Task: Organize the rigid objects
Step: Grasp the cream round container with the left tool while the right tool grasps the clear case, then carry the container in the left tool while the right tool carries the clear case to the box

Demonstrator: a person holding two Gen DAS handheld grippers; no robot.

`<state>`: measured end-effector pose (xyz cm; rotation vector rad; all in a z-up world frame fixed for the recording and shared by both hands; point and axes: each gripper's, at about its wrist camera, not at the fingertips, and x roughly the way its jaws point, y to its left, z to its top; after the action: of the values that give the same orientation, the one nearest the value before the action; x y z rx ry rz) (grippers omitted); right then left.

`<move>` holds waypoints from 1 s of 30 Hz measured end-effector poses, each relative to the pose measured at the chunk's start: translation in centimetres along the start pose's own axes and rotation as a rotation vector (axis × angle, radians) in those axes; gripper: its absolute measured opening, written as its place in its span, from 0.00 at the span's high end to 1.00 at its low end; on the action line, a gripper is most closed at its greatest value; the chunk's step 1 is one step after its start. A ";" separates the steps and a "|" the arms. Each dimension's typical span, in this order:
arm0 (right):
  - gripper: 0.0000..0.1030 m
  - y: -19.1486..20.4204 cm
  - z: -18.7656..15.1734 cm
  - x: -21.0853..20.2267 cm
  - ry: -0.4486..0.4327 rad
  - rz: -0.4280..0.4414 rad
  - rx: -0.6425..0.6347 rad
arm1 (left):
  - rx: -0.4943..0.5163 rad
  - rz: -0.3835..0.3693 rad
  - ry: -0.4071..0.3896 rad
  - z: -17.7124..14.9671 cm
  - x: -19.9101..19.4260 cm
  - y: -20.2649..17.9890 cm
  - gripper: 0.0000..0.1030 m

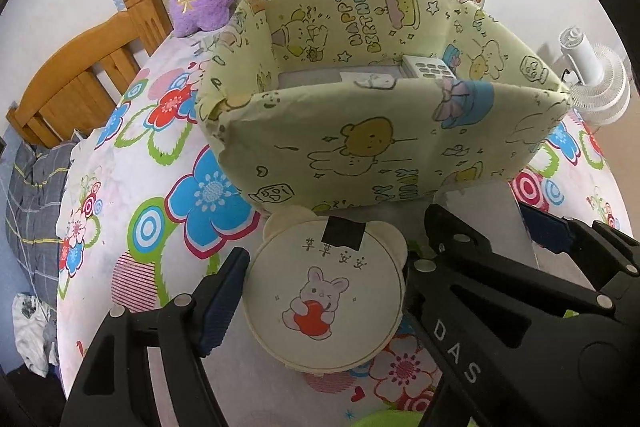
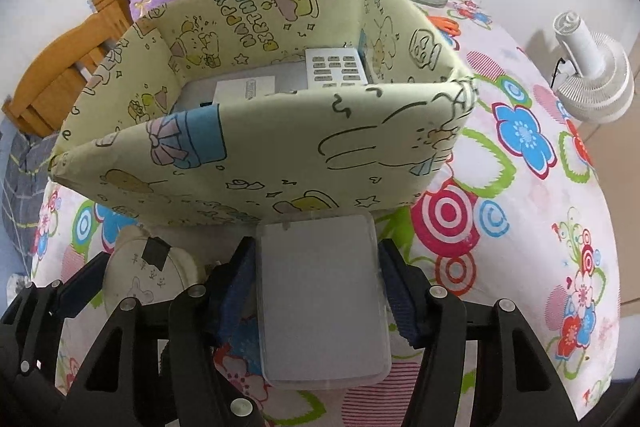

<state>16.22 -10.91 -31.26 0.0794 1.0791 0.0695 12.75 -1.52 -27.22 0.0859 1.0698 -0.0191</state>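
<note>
Both grippers straddle items on the near side of the bin; nothing lifted.

Left to right: left gripper [image 1: 320, 291] has its jaws apart around the round bear-eared lid [image 1: 326, 301], near-left on the floral worktop [image 1: 132, 187]; left pad close to the rim, right side hidden, so no grip shown. Right gripper [image 2: 320, 291] has jaws set against the long edges of the grey case [image 2: 324, 301], seemingly pinching it; contact on the right edge is not quite certain. Case lies flat, long axis running near-to-far, far end just at the bin [image 2: 260, 147] wall. Bin sits directly beyond both items, a keypad [image 2: 338, 69] already inside. Judgement: right hand is nearer a lift; case must clear the near wall.
</note>
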 end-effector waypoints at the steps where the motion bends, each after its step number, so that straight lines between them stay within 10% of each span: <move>1: 0.38 -0.1 0.0 -0.3 -0.005 -0.001 0.000 | 0.000 -0.002 -0.004 0.0 -0.2 0.0 0.24; 30: 0.38 -1.8 -0.3 -10.7 -0.137 -0.012 0.008 | -0.029 -0.028 -0.130 0.1 -9.6 -1.4 0.25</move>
<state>10.93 -13.68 -22.26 0.0833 0.9434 0.0483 8.21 -3.20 -18.86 0.0426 0.9408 -0.0337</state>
